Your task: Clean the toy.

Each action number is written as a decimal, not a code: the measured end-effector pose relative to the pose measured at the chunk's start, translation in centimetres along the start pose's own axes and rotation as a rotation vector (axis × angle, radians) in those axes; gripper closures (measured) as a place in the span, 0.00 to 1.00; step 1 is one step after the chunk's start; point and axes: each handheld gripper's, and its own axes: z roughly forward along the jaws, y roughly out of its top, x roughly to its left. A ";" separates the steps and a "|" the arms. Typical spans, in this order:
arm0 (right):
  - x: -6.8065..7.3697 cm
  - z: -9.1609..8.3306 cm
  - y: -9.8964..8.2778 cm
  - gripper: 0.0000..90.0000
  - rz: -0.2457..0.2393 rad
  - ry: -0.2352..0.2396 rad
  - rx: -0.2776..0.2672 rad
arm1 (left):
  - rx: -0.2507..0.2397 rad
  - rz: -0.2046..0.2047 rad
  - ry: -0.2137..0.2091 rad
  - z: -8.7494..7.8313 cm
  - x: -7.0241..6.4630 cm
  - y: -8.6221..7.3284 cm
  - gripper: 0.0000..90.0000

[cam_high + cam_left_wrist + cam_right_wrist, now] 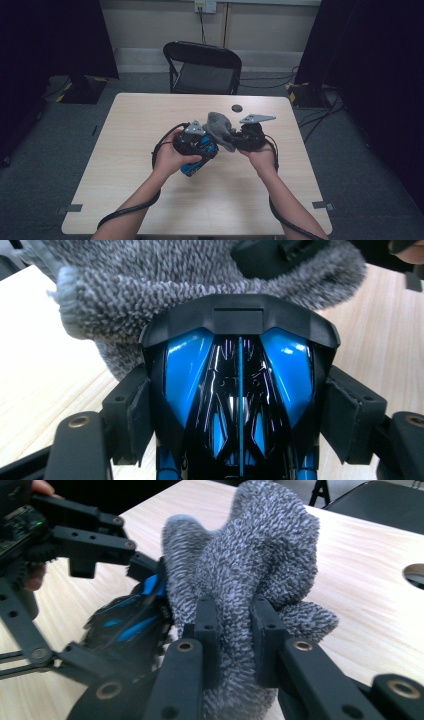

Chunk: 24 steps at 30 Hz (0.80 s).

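The left gripper (240, 405) clamps a blue-and-black toy car (240, 390). The right gripper (235, 630) pinches a grey cloth (250, 565) against the car's front, above the table (150, 125) nearer its far edge.

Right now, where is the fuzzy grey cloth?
The grey cloth is above the table's middle in the high view, pinched in the right gripper and pressed against the blue and black toy held by the left gripper.
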 end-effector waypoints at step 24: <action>1.0 -0.1 -1.5 0.86 -0.029 0.075 0.015 | 0.020 -0.027 0.048 -0.5 1.5 -0.7 0.28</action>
